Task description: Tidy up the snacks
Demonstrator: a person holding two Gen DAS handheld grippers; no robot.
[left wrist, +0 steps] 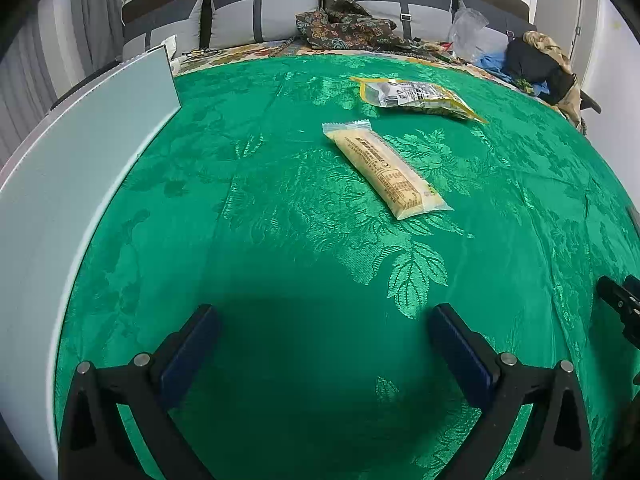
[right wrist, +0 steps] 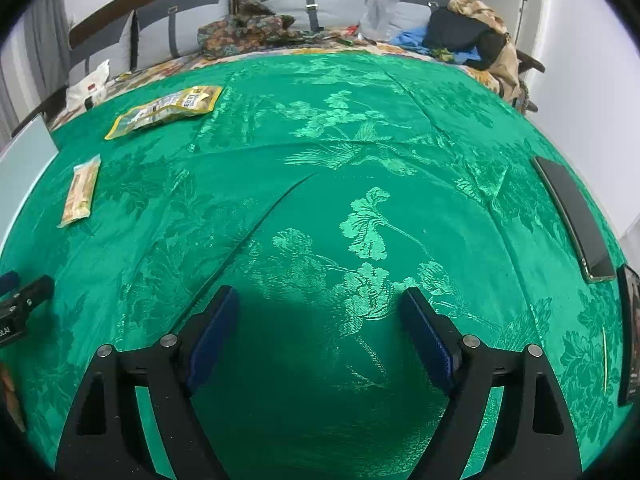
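— So where do the snacks lie?

— Both on the green floral cloth [left wrist: 280,208]. A long pale yellow snack bar [left wrist: 386,168] lies flat, slanting across the cloth, and a yellow-edged snack pouch [left wrist: 416,98] lies flat a little beyond it, apart from it.

— And the tongs?

— The left gripper [left wrist: 324,312] stands wide with only bare cloth between its blue pads [left wrist: 192,356]; the bar is well ahead of it. The right gripper [right wrist: 320,296] is spread wide too, nothing between its fingers, hovering over a woven flower. From its camera the bar and pouch sit far off to the left.

— Anything else on the cloth?

— A pale flat panel [left wrist: 80,184] stands along the left edge, and a dark phone [right wrist: 572,216] lies at the right edge. Grey cushions [left wrist: 256,12] and a patterned cloth heap [left wrist: 344,26] sit behind.
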